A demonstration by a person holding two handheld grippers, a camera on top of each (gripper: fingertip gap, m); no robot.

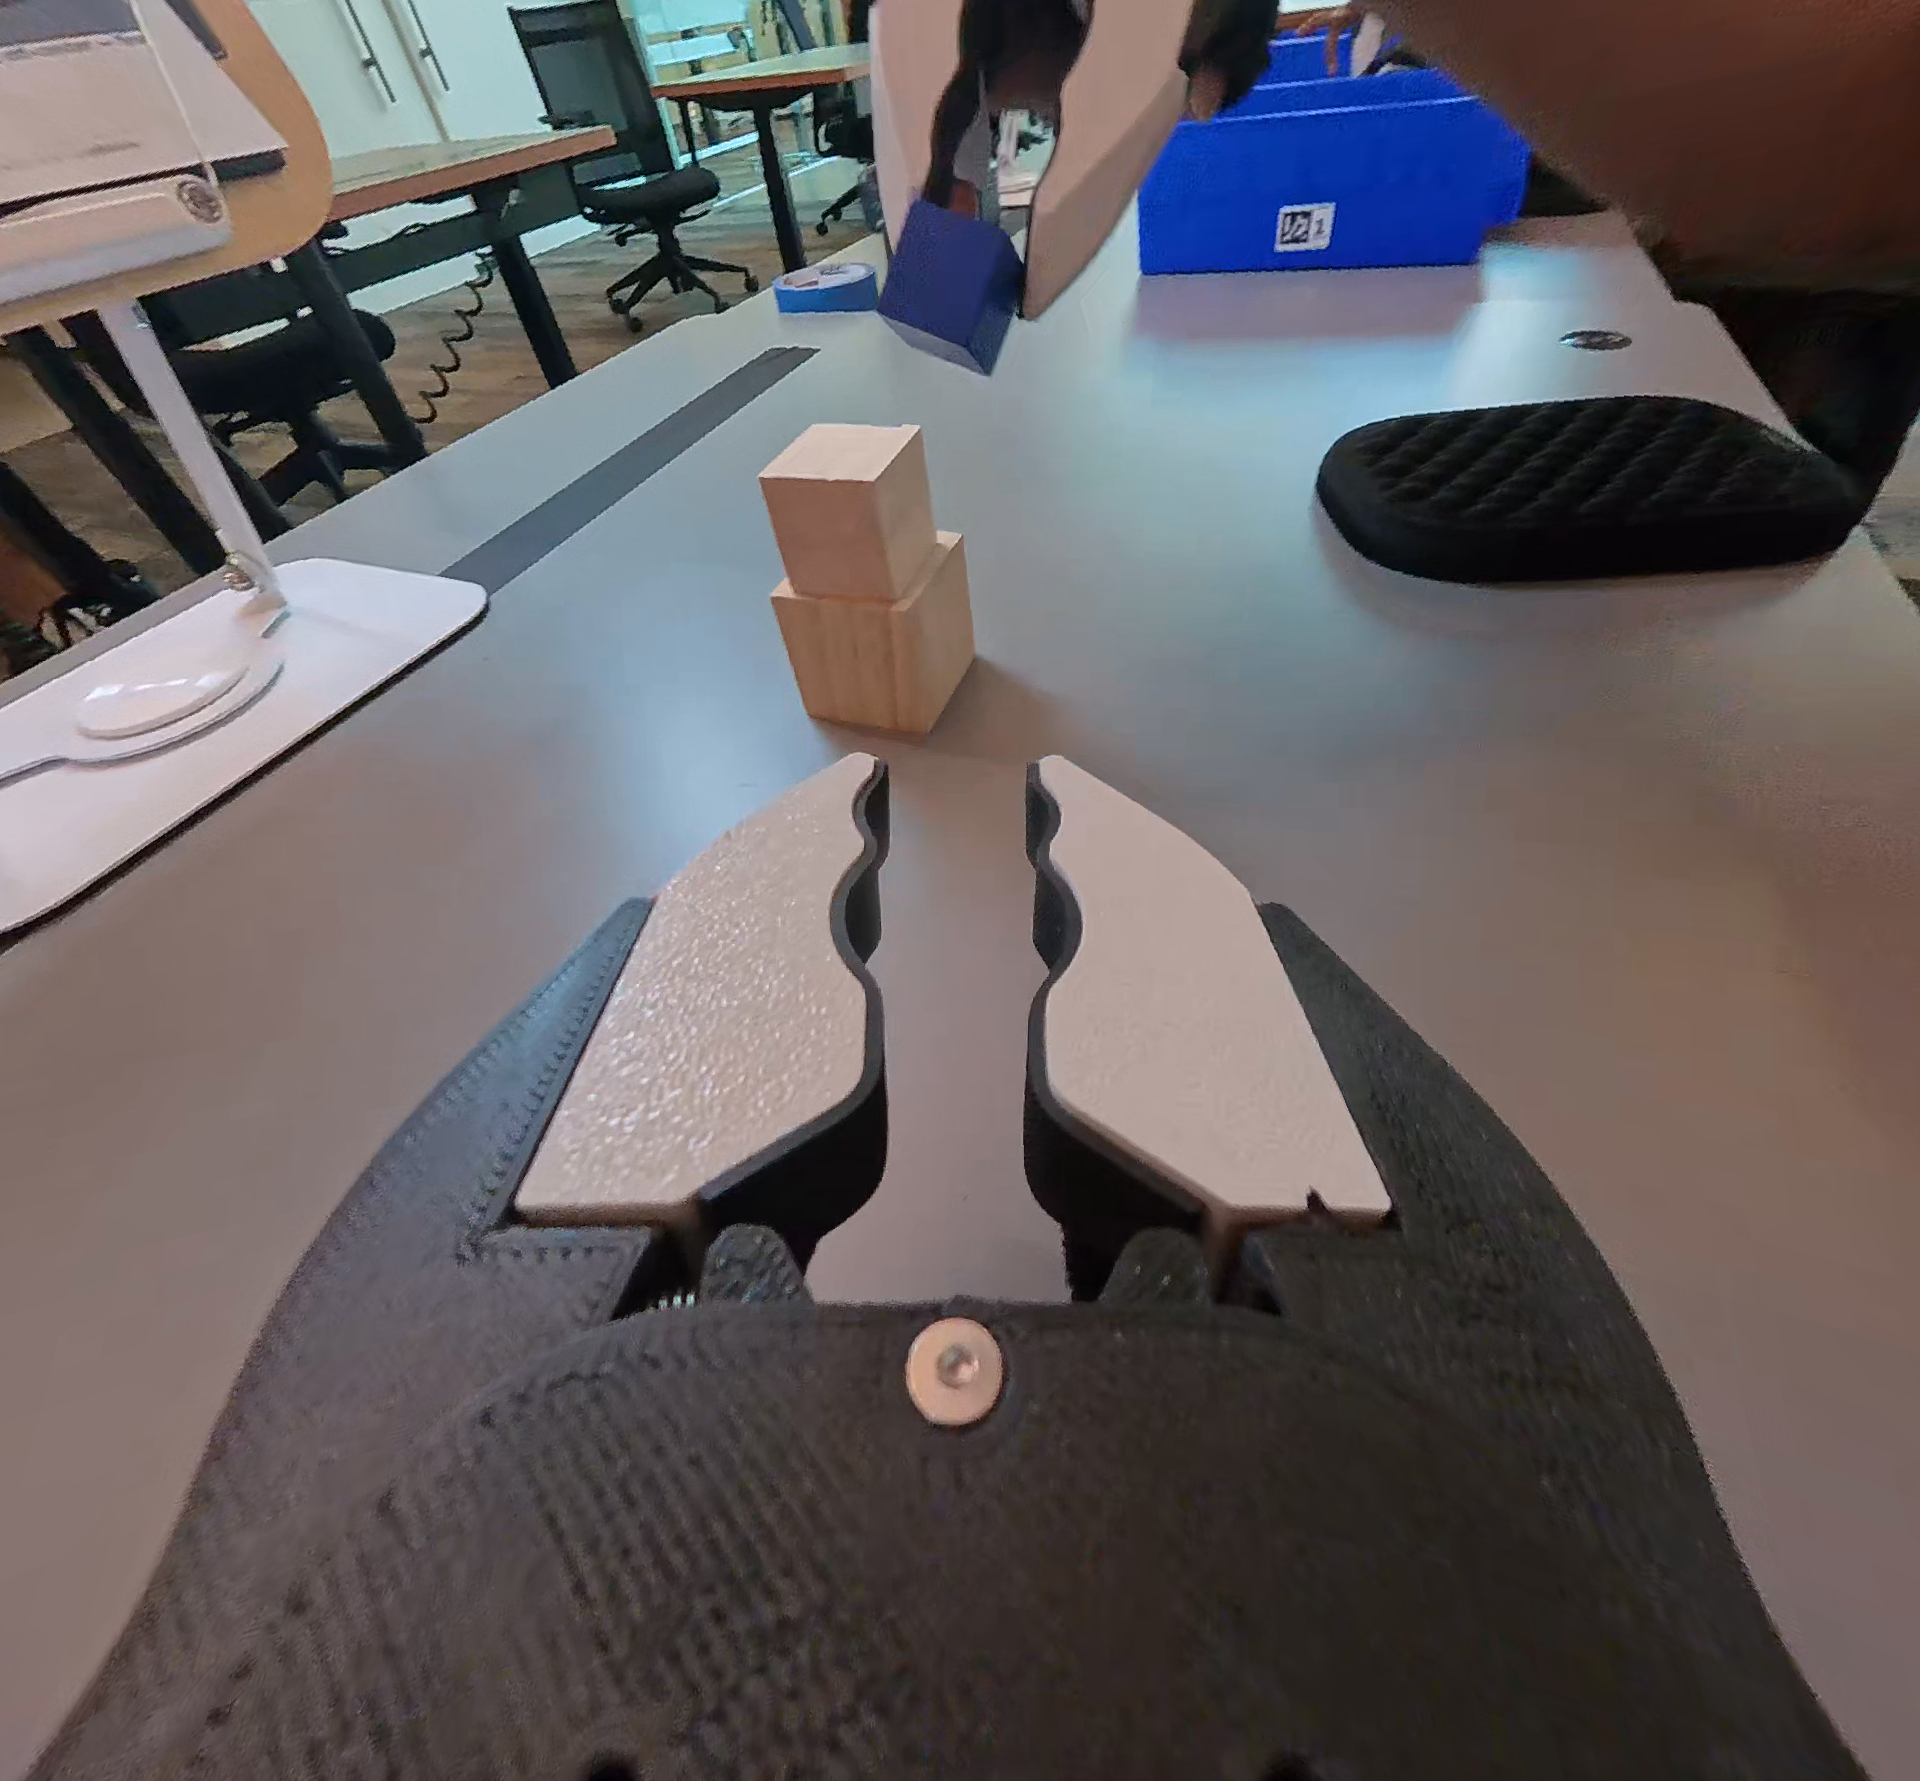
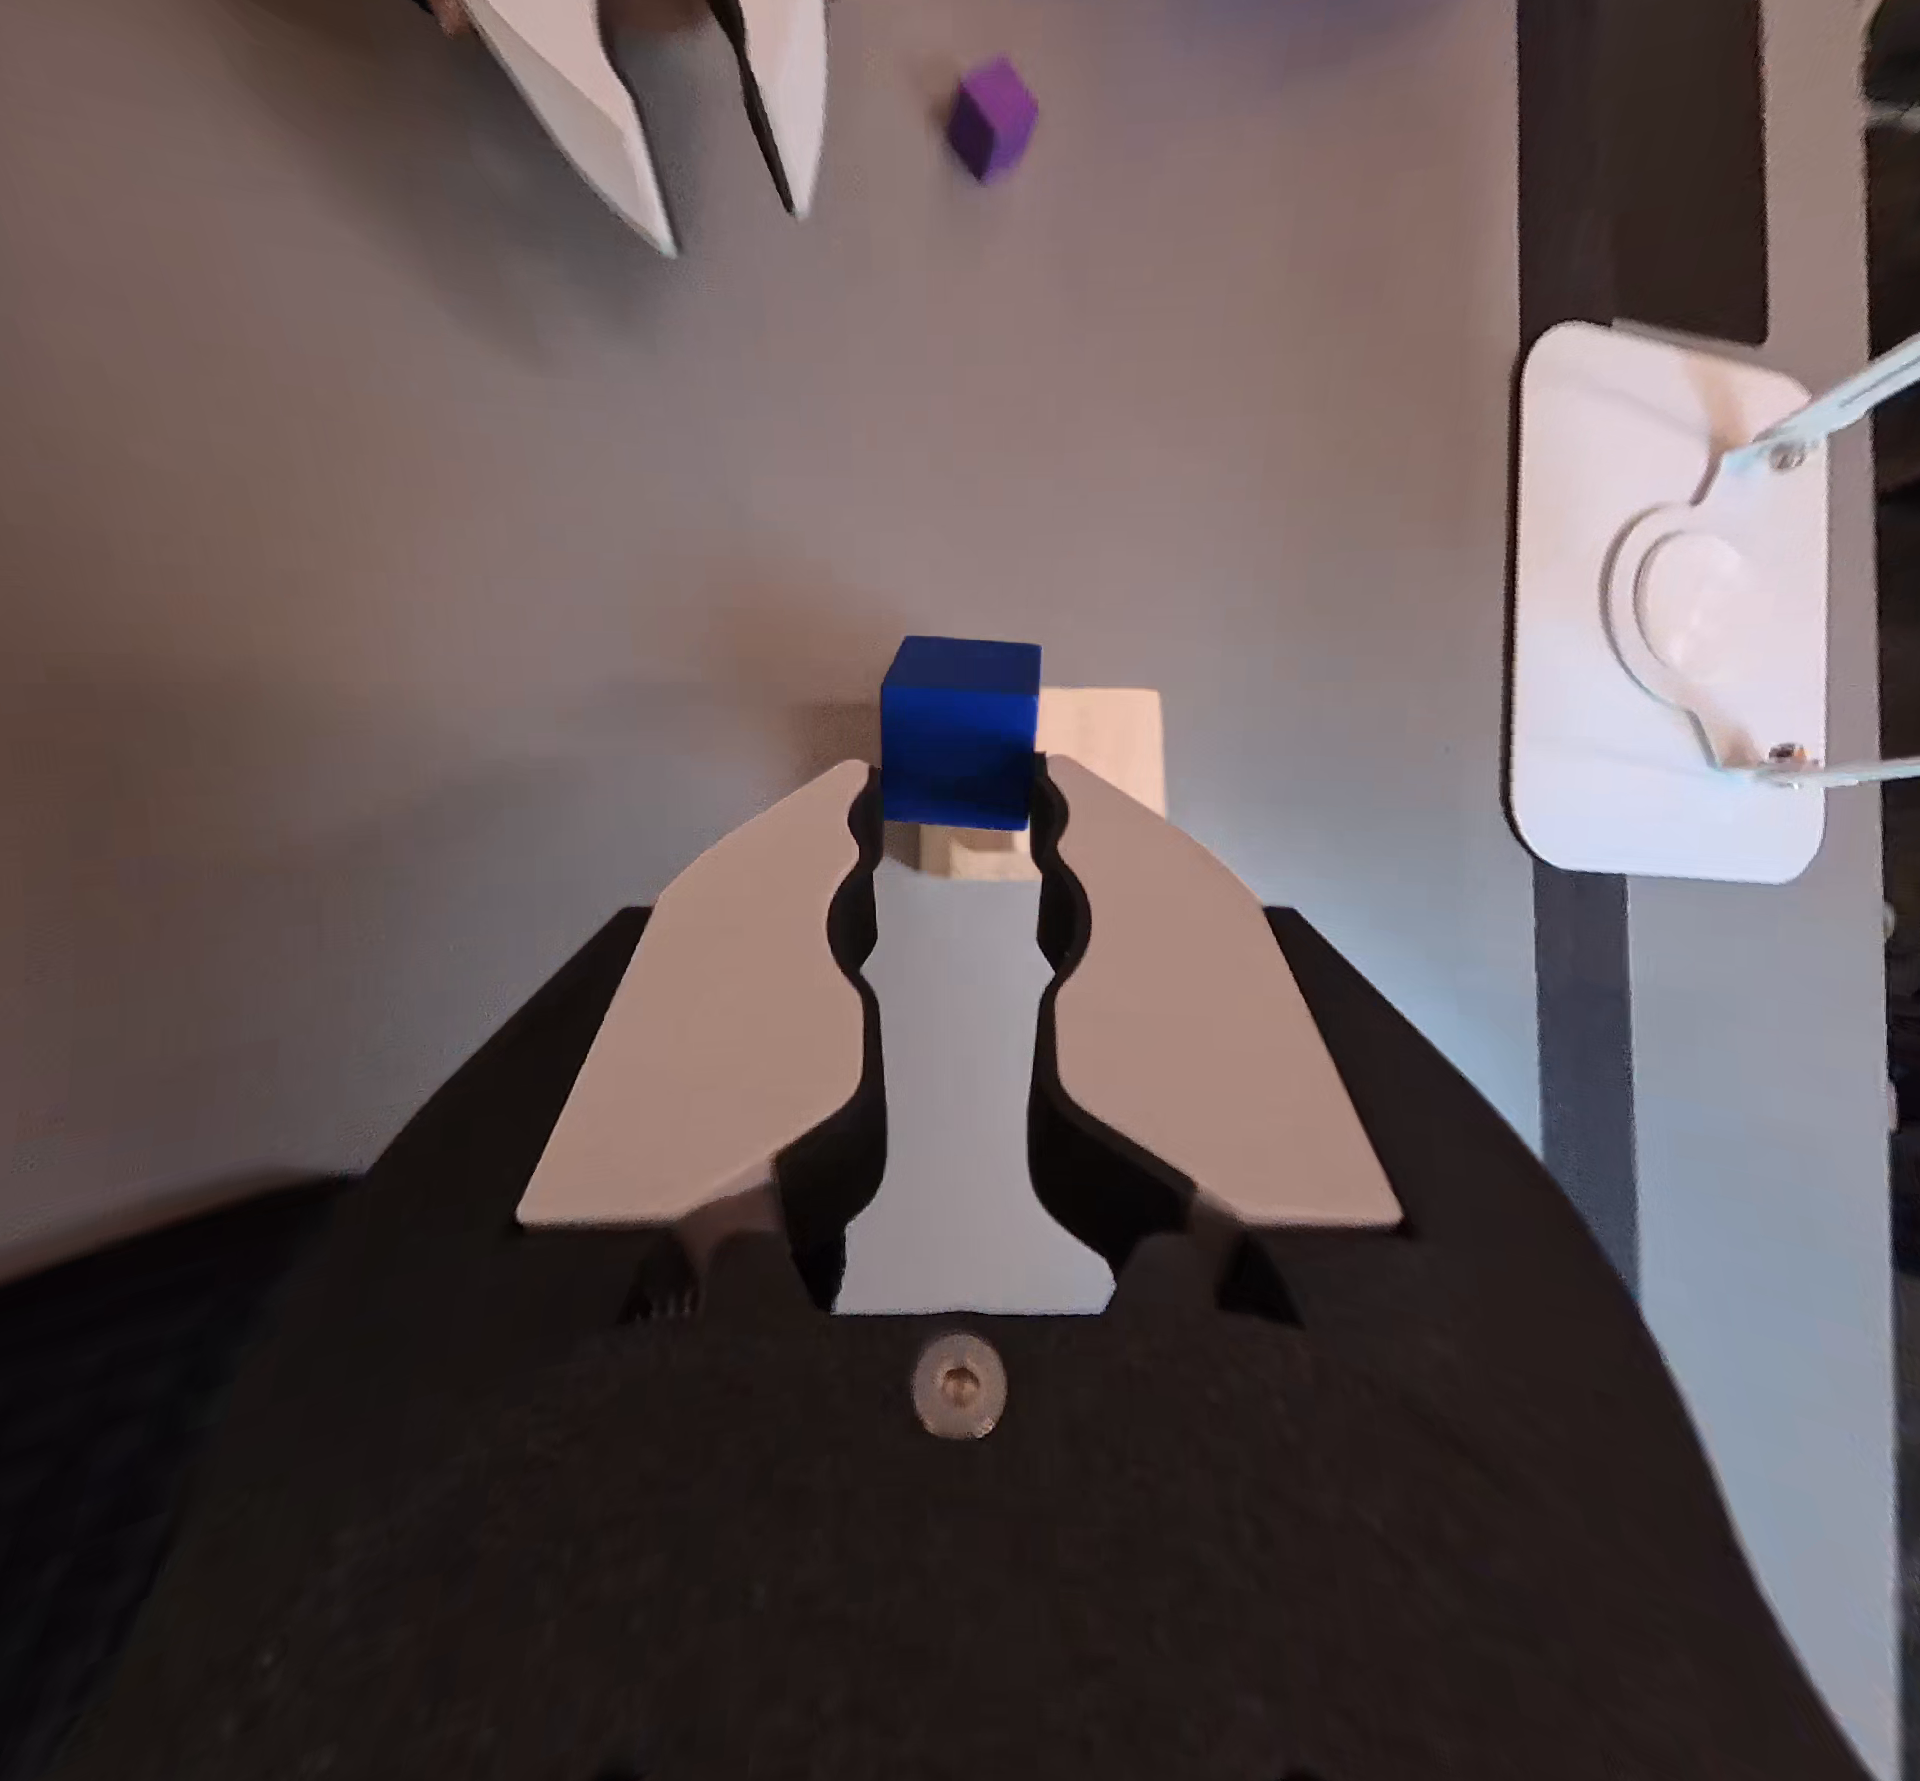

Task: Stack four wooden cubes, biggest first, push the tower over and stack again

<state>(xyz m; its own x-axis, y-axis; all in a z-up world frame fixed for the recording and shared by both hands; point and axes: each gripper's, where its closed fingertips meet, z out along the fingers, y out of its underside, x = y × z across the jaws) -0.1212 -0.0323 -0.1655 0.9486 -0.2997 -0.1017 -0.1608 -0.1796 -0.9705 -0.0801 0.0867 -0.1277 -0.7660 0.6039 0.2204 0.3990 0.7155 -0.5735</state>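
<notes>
The right tool point(image 2: 958, 781) grips a blue cube point(image 2: 961, 729) at its fingertips, both pads pressed against the cube's opposite sides. In the left wrist view the cube point(image 1: 951, 287) hangs tilted in the air, above and beyond a stack of two pale wooden cubes: the smaller one point(image 1: 847, 510) sits on the larger one point(image 1: 873, 656), turned slightly and offset toward one edge. From the right wrist view the blue cube hides most of that stack, so how closely it lines up with the top cube is hard to judge.

The left tool point(image 1: 956, 775) rests low over the grey tabletop point(image 1: 1247, 796), just short of the stack, its fingers a modest way apart with only bare tabletop between them.

A small purple cube point(image 2: 992, 116) lies on the tabletop, well apart from the stack. A white lamp base point(image 1: 260, 651), a black padded rest point(image 1: 1579, 484) and a blue bin point(image 1: 1320, 183) stand around the edges.
</notes>
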